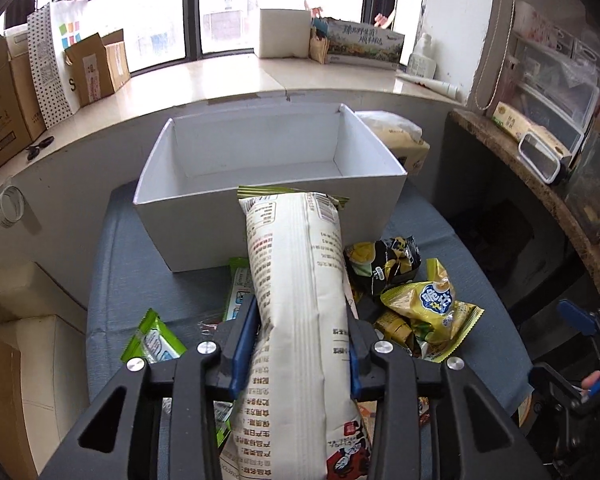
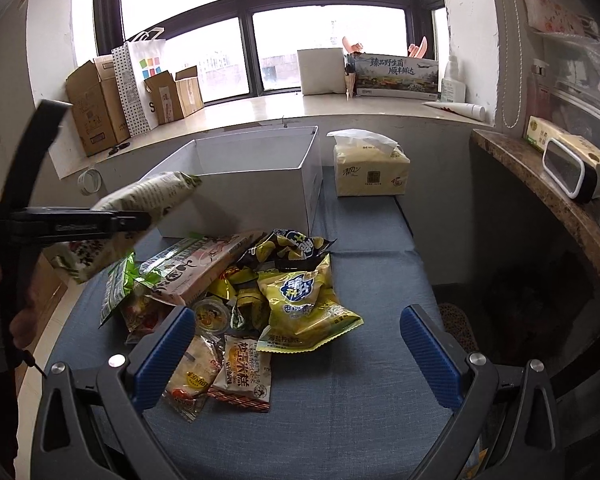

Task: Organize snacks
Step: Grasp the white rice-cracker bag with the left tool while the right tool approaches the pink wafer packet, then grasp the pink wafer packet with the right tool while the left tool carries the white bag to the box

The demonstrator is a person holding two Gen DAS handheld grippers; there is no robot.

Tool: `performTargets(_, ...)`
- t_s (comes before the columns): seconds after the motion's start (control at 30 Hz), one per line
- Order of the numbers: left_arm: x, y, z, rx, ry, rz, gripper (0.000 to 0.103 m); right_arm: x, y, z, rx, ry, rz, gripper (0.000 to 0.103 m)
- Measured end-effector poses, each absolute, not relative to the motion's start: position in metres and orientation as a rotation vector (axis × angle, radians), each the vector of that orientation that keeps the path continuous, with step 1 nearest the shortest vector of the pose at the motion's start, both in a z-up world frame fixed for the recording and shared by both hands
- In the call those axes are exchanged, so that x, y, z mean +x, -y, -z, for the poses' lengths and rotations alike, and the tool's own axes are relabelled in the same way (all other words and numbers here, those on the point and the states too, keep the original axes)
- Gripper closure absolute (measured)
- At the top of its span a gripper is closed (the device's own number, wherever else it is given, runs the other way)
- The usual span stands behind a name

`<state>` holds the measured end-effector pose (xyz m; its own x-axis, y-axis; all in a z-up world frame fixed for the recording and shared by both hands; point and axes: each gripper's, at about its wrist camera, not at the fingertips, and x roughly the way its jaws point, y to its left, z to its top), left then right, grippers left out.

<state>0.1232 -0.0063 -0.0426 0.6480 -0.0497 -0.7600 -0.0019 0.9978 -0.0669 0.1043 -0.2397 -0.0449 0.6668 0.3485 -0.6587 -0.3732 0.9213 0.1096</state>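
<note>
My left gripper (image 1: 303, 320) is shut on a long white snack bag (image 1: 300, 300) with printed text, held in the air with its far end near the front wall of the empty white box (image 1: 180, 216). The right wrist view shows the same bag (image 2: 152, 194) held left of the box (image 2: 236, 200). A pile of snack packs lies on the blue table, with a yellow chip bag (image 2: 300, 308) on top and a pink pack (image 2: 196, 268) beside it. My right gripper (image 2: 296, 344) is open and empty, above the near edge of the pile.
A tissue pack (image 2: 370, 174) stands right of the box. Cardboard boxes (image 2: 96, 108) and a paper bag (image 2: 140, 84) stand on the windowsill behind. A brown shelf (image 2: 540, 184) with a small mirror runs along the right. Bare blue cloth (image 2: 360, 400) lies near me.
</note>
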Motion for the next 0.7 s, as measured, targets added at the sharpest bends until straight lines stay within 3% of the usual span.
performTargets(0.4, 0.032, -0.035, 0.001, -0.087, -0.681, -0.055, 0.062, 0.154, 0.156, 0.055, -0.004, -0.852, -0.499, 0.0)
performTargets(0.7, 0.002, -0.056, -0.008, -0.093, -0.617, -0.098, 0.062, 0.204, 0.081, 0.105, -0.013, -1.041, -0.453, 0.0)
